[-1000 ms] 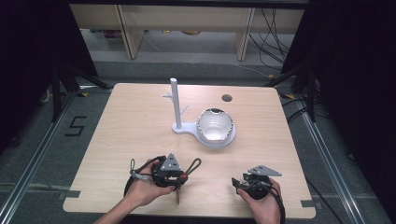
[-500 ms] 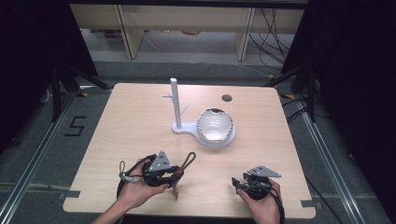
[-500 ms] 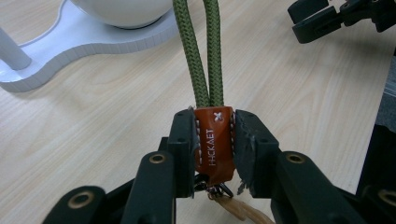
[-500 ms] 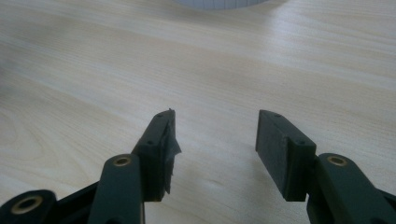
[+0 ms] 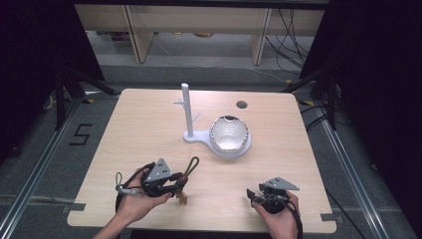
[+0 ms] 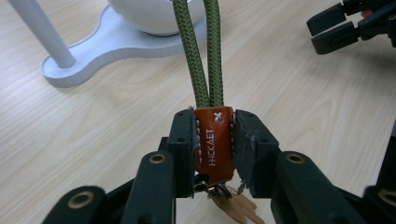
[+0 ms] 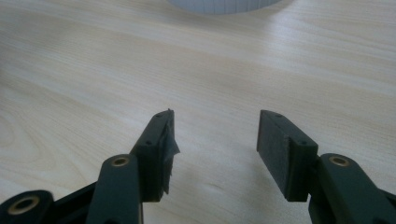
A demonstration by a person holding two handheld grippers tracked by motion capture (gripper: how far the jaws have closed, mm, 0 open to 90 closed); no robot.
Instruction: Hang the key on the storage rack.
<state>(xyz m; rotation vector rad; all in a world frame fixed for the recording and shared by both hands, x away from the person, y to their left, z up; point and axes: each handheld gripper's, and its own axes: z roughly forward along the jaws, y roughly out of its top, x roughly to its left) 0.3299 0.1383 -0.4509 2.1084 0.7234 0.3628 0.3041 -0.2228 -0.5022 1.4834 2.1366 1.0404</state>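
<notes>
Pale wood table (image 5: 149,129) carried a white stand (image 5: 188,112); the left hand-held gripper (image 6: 214,144), having drifted left, clamped the keychain's leather tab (image 6: 214,140) near the front edge, ready for hanging. The right hand-held gripper (image 7: 212,149) gaped empty.

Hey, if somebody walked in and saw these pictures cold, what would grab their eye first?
Probably the orange leather key fob with a green cord loop, pinched between the left gripper's jaws near the table's front edge. Next, the white stand with an upright post mid-table, a shiny round bowl on its base. The right gripper rests open at front right.
</notes>
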